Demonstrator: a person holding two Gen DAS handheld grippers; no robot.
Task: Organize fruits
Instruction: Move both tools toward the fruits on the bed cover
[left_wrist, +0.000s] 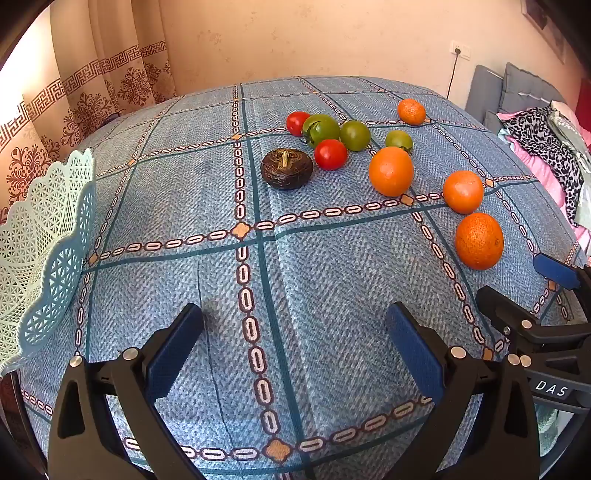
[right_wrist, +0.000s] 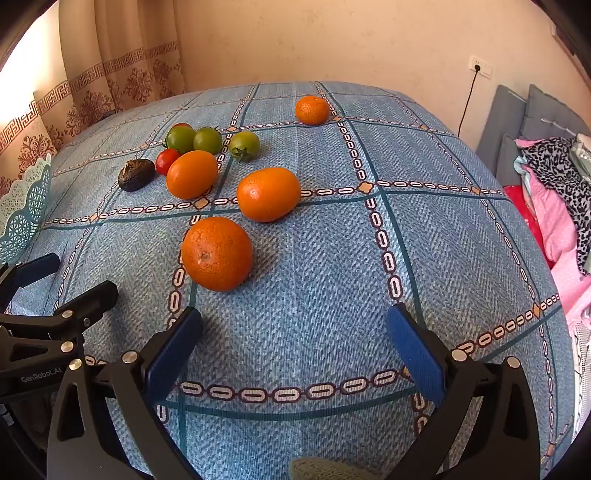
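Both grippers, left (left_wrist: 295, 345) and right (right_wrist: 295, 347), hover with fingers apart, empty; oranges (right_wrist: 217, 253) lie ahead, basket (left_wrist: 44, 236) far left.

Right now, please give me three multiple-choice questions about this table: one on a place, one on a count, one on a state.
1. Where is the basket?
A. table's left edge
B. among the oranges
C. on the bed

2. How many green tomatoes are there?
A. one
B. three
C. five

3. How are both tools?
A. open, empty
B. shut on oranges
C. inside the basket

Answers:
1 A: it sits left of all the fruit.
2 B: three.
3 A: the left tool and right tool have spread jaws holding nothing.
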